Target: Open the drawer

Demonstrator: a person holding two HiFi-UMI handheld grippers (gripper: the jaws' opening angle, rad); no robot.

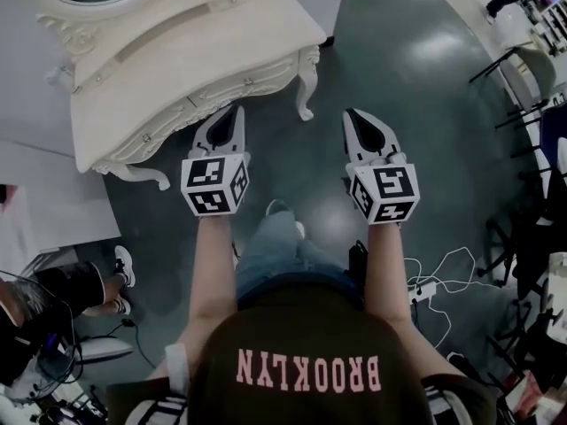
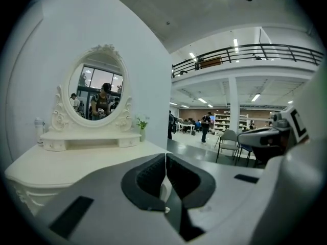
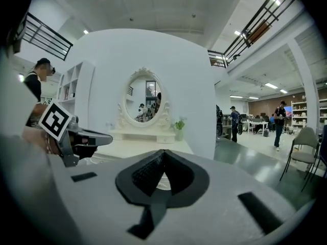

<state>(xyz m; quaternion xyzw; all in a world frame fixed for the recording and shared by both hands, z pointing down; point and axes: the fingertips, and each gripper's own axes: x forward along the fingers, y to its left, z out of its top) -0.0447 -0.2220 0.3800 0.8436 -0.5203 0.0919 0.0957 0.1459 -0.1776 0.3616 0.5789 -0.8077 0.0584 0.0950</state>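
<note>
- Nearest the lens, a dark shirt (image 1: 306, 361) with pink "BROOKLYN" lettering is seen from above, with blue jeans (image 1: 275, 246) below it in the head view.
- Two bare forearms are stretched forward from the shirt, and a gripper is held in each hand.
- The left gripper (image 1: 236, 110) is aimed at the front of a cream dressing table (image 1: 177, 51). Its tips are seen just before the table's front edge, and whether they touch it cannot be told.
- In the left gripper view, the left gripper's (image 2: 166, 155) jaws are pressed together, with nothing pinched between them.
- The right gripper (image 1: 351, 113) is held beside the left one, over the dark glossy floor (image 1: 416, 78) and clear of the table's carved leg (image 1: 306, 87).
- In the right gripper view, the right gripper's (image 3: 162, 153) jaws are likewise closed tip to tip, and nothing is held.
- The drawer (image 1: 217, 93) is set in the table's curved front, marked by small knobs. It lies flush and closed, just ahead of the left gripper's tips.
- An oval mirror (image 2: 97, 93) in an ornate frame is mounted at the back of the table top, and a small potted plant (image 2: 142, 129) is placed at its right end.
- White cables (image 1: 443, 277) are strewn on the floor to the right of the person.
- A seated person's sneaker (image 1: 124, 266) is seen at the lower left.
</note>
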